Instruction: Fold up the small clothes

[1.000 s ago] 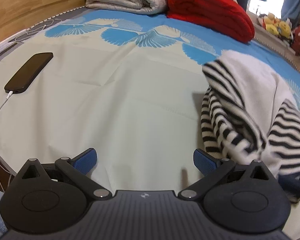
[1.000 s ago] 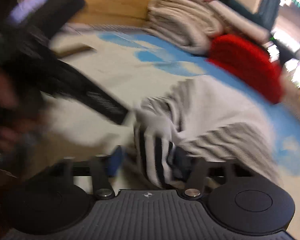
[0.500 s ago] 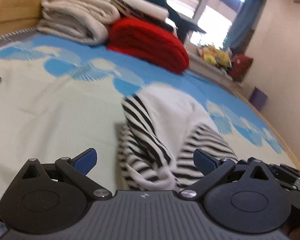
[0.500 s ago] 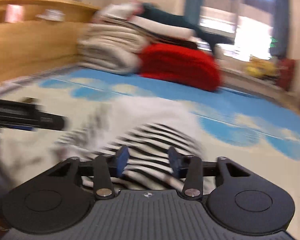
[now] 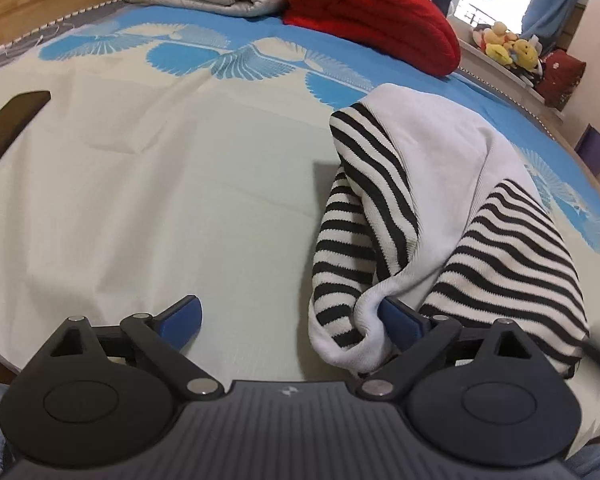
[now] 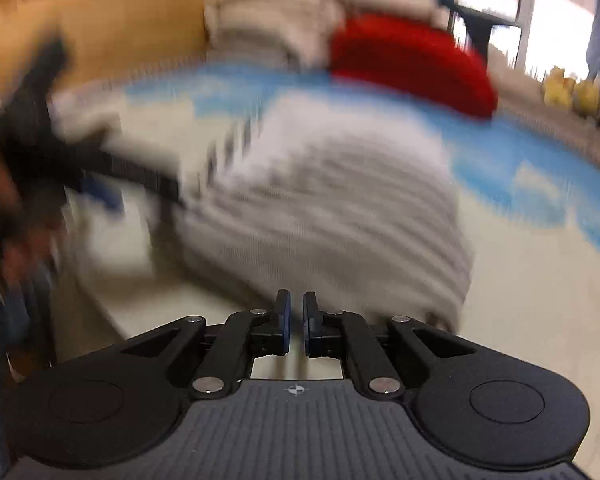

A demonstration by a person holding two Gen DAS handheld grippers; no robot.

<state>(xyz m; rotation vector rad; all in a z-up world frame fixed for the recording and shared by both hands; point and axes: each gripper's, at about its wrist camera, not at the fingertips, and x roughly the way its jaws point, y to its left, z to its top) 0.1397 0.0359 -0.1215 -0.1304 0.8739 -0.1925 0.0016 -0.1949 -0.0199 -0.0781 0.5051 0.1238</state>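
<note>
garment (image 5: 440, 208) on bed (image 5: 180, 200), phone (image 5: 12, 124) left

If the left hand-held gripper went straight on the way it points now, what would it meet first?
Probably the bare bedsheet: the left hand-held gripper is open and tilted down at it. The striped garment lies against its right-hand finger, off the centre line. Depth is uncertain.
</note>
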